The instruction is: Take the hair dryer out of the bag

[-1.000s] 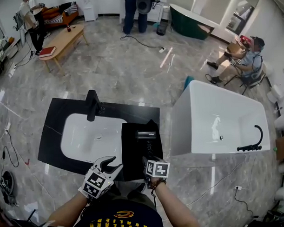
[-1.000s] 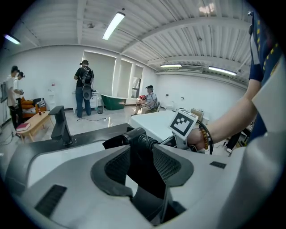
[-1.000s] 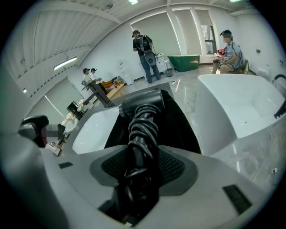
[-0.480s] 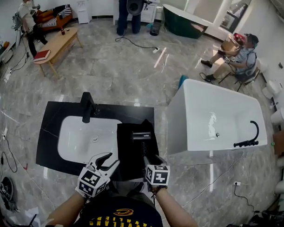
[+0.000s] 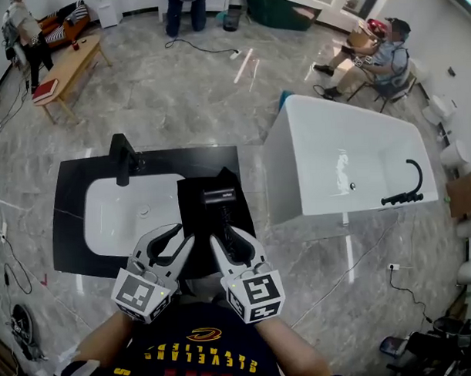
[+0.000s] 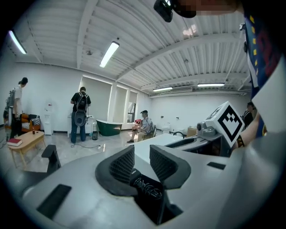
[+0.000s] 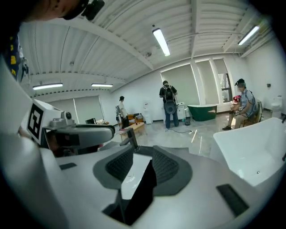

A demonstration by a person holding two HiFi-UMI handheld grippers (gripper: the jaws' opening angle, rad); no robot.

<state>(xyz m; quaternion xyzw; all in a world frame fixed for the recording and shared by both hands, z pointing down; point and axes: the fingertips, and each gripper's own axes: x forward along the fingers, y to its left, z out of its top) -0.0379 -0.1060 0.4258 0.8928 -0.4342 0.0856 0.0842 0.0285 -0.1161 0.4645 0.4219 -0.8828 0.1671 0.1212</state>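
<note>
Two hand-held grippers hover side by side over the near edge of the black worktop [image 5: 71, 228], each carrying a cube with square black-and-white markers. The left gripper [image 5: 175, 238] has its jaws moderately apart. They have just been closing, and the pads press on nothing. Low in the gap, its own view shows a rounded black thing [image 6: 145, 188] with pale lettering too blurred to read; what it is cannot be told. The right gripper [image 5: 229, 239] likewise has its jaws apart after closing a little, and it grips nothing.

The black hair dryer [image 5: 219, 195] lies on the flat black bag [image 5: 194, 216], just right of the white sink [image 5: 98, 219]. Its head is toward the far edge and its handle runs back toward the right gripper. Whether any part of it sits inside the bag cannot be told, and any brand on either is too small to read. A black faucet [image 5: 123, 159] stands at the sink's far side, and a white bathtub [image 5: 359, 179] stands to the right of the worktop. The only legible writing is "CLEVELAND" in yellow, upside down on the person's dark shirt [image 5: 203, 354].
</note>
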